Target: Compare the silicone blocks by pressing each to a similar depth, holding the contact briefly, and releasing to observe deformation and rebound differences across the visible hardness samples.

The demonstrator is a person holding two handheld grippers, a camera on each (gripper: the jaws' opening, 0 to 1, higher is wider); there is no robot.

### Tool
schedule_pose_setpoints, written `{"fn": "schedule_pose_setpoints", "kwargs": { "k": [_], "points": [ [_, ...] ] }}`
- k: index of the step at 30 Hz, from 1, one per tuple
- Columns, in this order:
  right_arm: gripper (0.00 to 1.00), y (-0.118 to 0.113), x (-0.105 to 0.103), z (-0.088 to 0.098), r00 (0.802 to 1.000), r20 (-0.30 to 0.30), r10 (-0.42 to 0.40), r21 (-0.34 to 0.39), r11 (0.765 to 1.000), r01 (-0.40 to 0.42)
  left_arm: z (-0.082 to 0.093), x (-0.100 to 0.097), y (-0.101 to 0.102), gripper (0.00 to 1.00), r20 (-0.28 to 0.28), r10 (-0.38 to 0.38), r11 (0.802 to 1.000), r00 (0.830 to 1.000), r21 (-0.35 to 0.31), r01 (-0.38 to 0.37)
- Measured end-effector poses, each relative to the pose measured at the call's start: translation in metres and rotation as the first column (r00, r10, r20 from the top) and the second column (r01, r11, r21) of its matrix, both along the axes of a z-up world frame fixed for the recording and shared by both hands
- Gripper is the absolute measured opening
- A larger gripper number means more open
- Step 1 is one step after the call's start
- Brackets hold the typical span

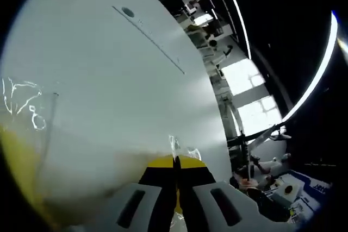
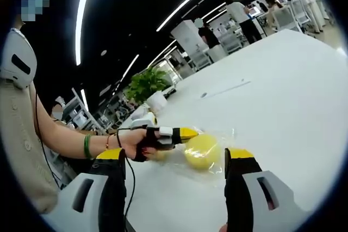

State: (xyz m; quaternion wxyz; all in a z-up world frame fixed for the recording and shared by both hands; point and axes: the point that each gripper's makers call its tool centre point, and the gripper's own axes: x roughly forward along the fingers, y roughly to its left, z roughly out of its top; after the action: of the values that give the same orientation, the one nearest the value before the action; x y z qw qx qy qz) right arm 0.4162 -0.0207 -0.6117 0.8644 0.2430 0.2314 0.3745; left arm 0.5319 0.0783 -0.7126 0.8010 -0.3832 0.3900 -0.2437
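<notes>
Yellow silicone block [image 2: 202, 151] sat in a clear bag [image 2: 209, 164] on the white table [image 2: 283, 101], wide bare tabletop beyond it. Left gripper [image 2: 182, 133] touched the block's left side, clenched. Right gripper [image 2: 176, 158] hung released, just near of it.

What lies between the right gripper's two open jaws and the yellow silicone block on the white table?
In the right gripper view, clear plastic wrap spreads around the yellow silicone block on the white table, ahead of the right gripper; the left gripper comes in beside it.

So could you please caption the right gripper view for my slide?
Left gripper shut on bagged yellow block on white table; right gripper open.
</notes>
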Motion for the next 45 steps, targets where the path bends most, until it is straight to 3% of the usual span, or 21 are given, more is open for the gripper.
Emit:
{"fn": "schedule_pose_setpoints", "kwargs": {
  "k": [5, 8, 14, 18, 22, 25, 30, 33, 40, 45],
  "points": [
    [0.68, 0.003, -0.003, 0.009, 1.0, 0.02, 0.007, -0.007, 1.0, -0.006, 0.024, -0.005, -0.005, 0.0, 0.128, -0.108, 0.988, 0.986, 0.128, 0.092],
    [0.68, 0.004, -0.004, 0.016, 0.999, 0.036, 0.007, -0.006, 1.0, -0.007, 0.033, -0.01, -0.004, 0.0, 0.189, -0.183, 0.963, 0.965, 0.233, 0.136],
    [0.68, 0.006, -0.011, 0.03, 0.998, 0.068, 0.015, -0.018, 1.0, -0.014, 0.049, -0.02, -0.004, 0.0, 0.258, -0.277, 0.92, 0.926, 0.349, 0.178],
    [0.68, 0.006, -0.017, 0.04, 0.996, 0.088, 0.01, -0.016, 1.0, -0.009, 0.06, -0.024, -0.008, 0.0, 0.298, -0.352, 0.883, 0.887, 0.42, 0.21],
    [0.68, 0.006, -0.022, 0.047, 0.995, 0.103, 0.01, -0.022, 1.0, -0.008, 0.074, -0.029, -0.015, 0.0, 0.341, -0.43, 0.836, 0.836, 0.499, 0.226],
    [0.68, 0.005, -0.026, 0.053, 0.993, 0.115, 0.007, -0.025, 1.0, -0.005, 0.085, -0.031, -0.021, 0.0, 0.372, -0.441, 0.842, 0.817, 0.487, 0.233],
    [0.68, 0.002, -0.031, 0.062, 0.991, 0.131, -0.004, -0.023, 1.0, 0.007, 0.105, -0.034, -0.024, 0.0, 0.43, -0.484, 0.822, 0.762, 0.523, 0.227],
    [0.68, 0.004, -0.033, 0.068, 0.989, 0.145, -0.003, -0.038, 0.999, 0.009, 0.115, -0.035, -0.022, 0.0, 0.448, -0.517, 0.799, 0.73, 0.558, 0.223],
    [0.69, 0.011, -0.034, 0.083, 0.98, 0.194, 0.032, -0.104, 0.995, -0.012, 0.152, -0.044, -0.008, 0.0, 0.491, -0.544, 0.785, 0.68, 0.584, 0.208],
    [0.69, 0.018, -0.034, 0.1, 0.971, 0.232, 0.054, -0.126, 0.992, -0.025, 0.181, -0.054, 0.004, 0.0, 0.53, -0.569, 0.77, 0.629, 0.611, 0.182]
  ]
}}
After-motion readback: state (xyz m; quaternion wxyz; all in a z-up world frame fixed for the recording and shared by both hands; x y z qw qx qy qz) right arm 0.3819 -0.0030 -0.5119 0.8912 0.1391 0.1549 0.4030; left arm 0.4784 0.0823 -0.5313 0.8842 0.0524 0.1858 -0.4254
